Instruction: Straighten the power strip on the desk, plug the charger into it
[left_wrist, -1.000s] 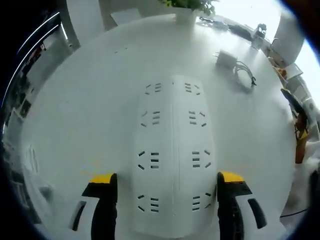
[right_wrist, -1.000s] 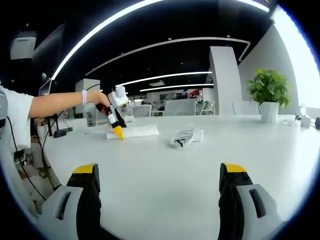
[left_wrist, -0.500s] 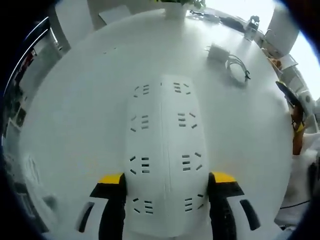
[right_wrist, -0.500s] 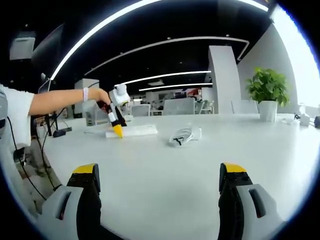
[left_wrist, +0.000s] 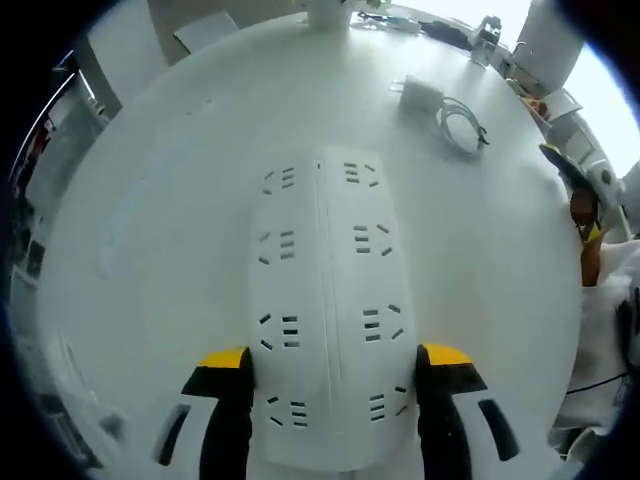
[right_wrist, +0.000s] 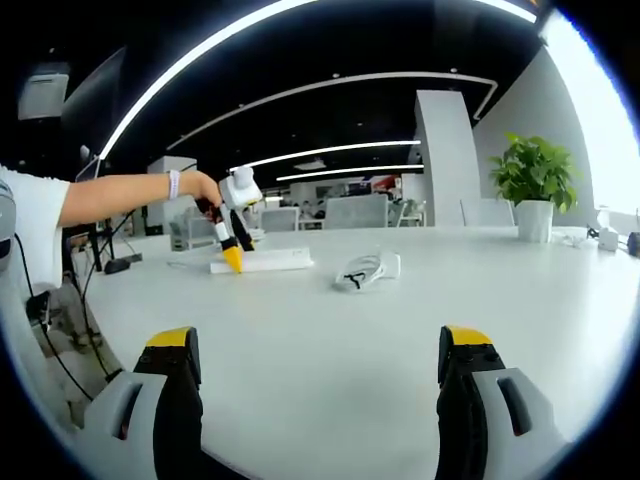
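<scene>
Left gripper (left_wrist: 335, 365) squeezing the near end of the power strip (left_wrist: 325, 300), black jaws with yellow tips pressing on its two long sides. Lying flat and smooth on the white desk (left_wrist: 150, 230), a long white plastic slab with rounded edges, running straight ahead from between the jaws. Showing two rows of little dark slot holes and a thin seam down its middle.

Resting farther ahead and off to the right of the jaws, the charger (left_wrist: 420, 95): a small white block, touching a loose coil of thin cable (left_wrist: 462, 125). Well apart from the strip.

Right gripper (right_wrist: 320, 365) hovering low over the shiny desk, jaws standing wide apart with nothing between them. Same black jaws with yellow tips, grey plastic on their outer sides.

Showing far ahead and left of those jaws, the left gripper (right_wrist: 232, 255) pointing down onto the end of the power strip (right_wrist: 268, 262), held by a hand (right_wrist: 200, 187). Lying ahead between the jaws, the charger (right_wrist: 390, 265) with its curled cable. Standing far off to the right, a leafy green plant (right_wrist: 538, 175) in a white pot.
</scene>
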